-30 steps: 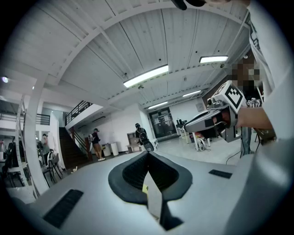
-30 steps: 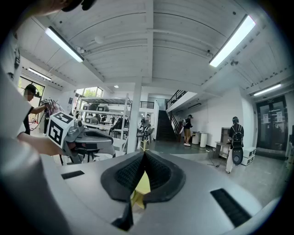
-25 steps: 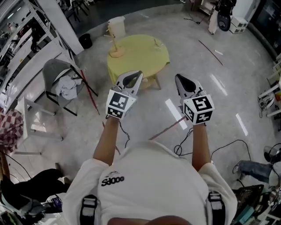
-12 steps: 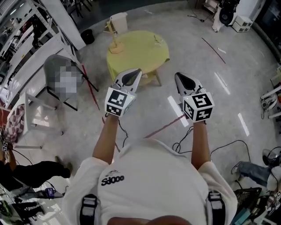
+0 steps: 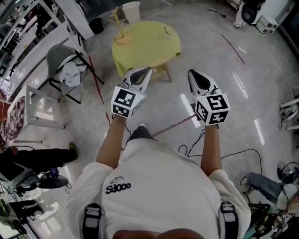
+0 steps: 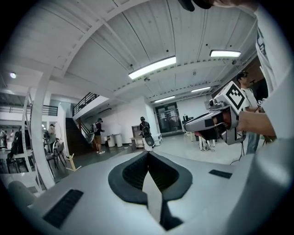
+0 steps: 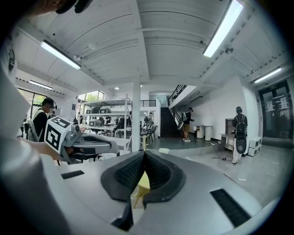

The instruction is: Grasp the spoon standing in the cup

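Two claws, left claw [image 5: 148, 70] and right claw [image 5: 192, 73], tight together, empty; white bin [image 5: 131, 10] behind yellow table [image 5: 145, 44]

A glossy grey floor [image 5: 233, 107] is filling the head view; a round yellow table [image 5: 145, 44] is standing at upper centre, a grey chair [image 5: 58, 60] at upper left. Strip lights [image 6: 152, 67] are glowing overhead.

One readable mark — dark lettering [image 5: 118, 187], roughly "SJ000", on the person's white shirt [image 5: 163, 186].
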Available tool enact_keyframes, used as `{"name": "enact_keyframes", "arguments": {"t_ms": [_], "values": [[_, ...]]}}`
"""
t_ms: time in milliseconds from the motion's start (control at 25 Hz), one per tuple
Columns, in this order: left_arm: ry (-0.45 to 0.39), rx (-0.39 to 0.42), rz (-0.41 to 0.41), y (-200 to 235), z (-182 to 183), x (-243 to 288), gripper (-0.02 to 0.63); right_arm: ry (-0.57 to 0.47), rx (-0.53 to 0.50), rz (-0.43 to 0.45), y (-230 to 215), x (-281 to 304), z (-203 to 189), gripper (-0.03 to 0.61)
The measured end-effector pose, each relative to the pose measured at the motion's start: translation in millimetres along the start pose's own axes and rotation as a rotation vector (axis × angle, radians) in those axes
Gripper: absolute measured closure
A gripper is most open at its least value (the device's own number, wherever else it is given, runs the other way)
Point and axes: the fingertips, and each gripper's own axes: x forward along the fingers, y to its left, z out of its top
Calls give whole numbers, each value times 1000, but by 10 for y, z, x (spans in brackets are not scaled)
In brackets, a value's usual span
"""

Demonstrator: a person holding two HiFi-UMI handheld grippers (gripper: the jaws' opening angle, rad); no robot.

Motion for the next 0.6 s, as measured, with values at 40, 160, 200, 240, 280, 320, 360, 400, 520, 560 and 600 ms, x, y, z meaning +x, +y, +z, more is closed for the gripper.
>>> {"name": "enact_keyframes", "arguments": {"t_ms": [40, 160, 200, 240, 280, 320, 360, 400, 520, 560, 600], "values": [[0, -5, -3, 8, -23, 34, 586, 3, -3, 6, 4, 34, -28, 557], [1, -19, -7, 82, -55, 210, 586, 0, -5, 19, -65, 183, -64, 557], [0, -19, -12, 112, -62, 271, 586, 2, -5, 20, -100, 246, -78, 557], [-2, -18, -18, 155, -75, 330, 586, 7, -5, 23, -128, 322, -94, 557], [-4, -16, -22, 222, -92, 387, 586, 13, -7, 27, -148, 412, -104, 557], [-5, -13, -22, 311, -116, 448, 586, 16, -9, 32, -166, 512, -102, 557], [-5, -12, -19, 416, -147, 516, 586, 18, -11, 35, -191, 616, -91, 557], [-3, -13, -16, 528, -181, 592, 586, 19, -12, 34, -229, 720, -77, 557], [1, -21, -14, 860, -271, 867, 586, 36, -7, 17, -413, 1058, -63, 557], [2, -22, -16, 964, -289, 963, 586, 48, -3, 11, -481, 1181, -63, 557], [4, -20, -19, 1067, -305, 1057, 586, 61, 1, 7, -544, 1306, -58, 557]]}}
